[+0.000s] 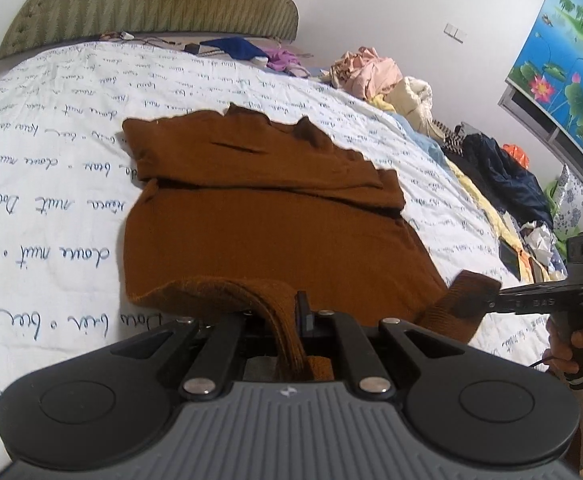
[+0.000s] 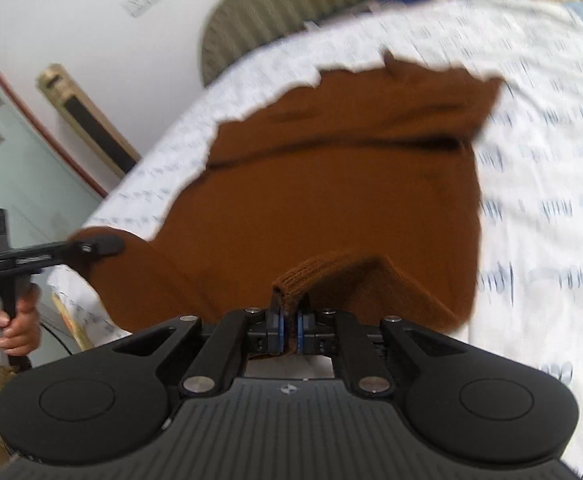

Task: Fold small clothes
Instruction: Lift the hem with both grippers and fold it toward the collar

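Hem fold: both grippers lift the near edge of the brown sweater (image 1: 267, 216), which lies on the bed's white printed quilt (image 1: 51, 184).

Carry both corners level toward the sweater's collar, keeping the hem taut. Left gripper (image 1: 291, 320) and right gripper (image 2: 289, 320) each have their fingers clamped together on the hem.
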Available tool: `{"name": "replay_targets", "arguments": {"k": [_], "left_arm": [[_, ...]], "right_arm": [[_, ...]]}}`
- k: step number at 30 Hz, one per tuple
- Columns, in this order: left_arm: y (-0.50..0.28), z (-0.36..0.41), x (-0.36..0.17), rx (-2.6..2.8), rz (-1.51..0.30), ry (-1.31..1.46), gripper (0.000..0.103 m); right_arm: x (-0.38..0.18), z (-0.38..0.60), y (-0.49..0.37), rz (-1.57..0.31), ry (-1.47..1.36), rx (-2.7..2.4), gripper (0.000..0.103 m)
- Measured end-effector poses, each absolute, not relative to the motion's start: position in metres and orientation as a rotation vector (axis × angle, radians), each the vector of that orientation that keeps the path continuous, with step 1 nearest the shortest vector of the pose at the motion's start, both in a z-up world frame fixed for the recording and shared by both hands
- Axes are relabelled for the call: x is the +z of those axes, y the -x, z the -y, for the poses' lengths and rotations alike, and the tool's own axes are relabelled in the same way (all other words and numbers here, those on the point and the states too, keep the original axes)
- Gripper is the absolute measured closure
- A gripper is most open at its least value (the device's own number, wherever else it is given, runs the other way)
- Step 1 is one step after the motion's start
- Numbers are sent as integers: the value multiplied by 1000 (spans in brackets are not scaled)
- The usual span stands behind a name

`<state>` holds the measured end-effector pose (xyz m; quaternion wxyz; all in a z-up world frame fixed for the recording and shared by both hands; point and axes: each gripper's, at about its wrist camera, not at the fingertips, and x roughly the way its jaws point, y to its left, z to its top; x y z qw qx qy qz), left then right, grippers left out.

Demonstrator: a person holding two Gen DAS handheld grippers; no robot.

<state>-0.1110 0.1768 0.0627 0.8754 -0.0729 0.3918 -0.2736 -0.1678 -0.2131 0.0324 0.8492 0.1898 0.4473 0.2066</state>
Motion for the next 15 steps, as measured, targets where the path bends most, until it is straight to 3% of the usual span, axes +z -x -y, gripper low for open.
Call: {"name": "replay_targets", "arguments": {"k": [3,6,11,15], "left_arm": [[113,-174,54,-578,-849,137,97],[115,-173,42,-583,-886,134,97],[115,-174,24,-582,-938,142,97],[116,-177,18,-574,-946,142,97]], "right_arm": [[10,225,166,-1019,-498,430,87],[-6,230,165,-1067,-588,426,67],[-12,227,162,-1070,-625,437,62],[-16,229,153,-1120,-694,431,37]]}}
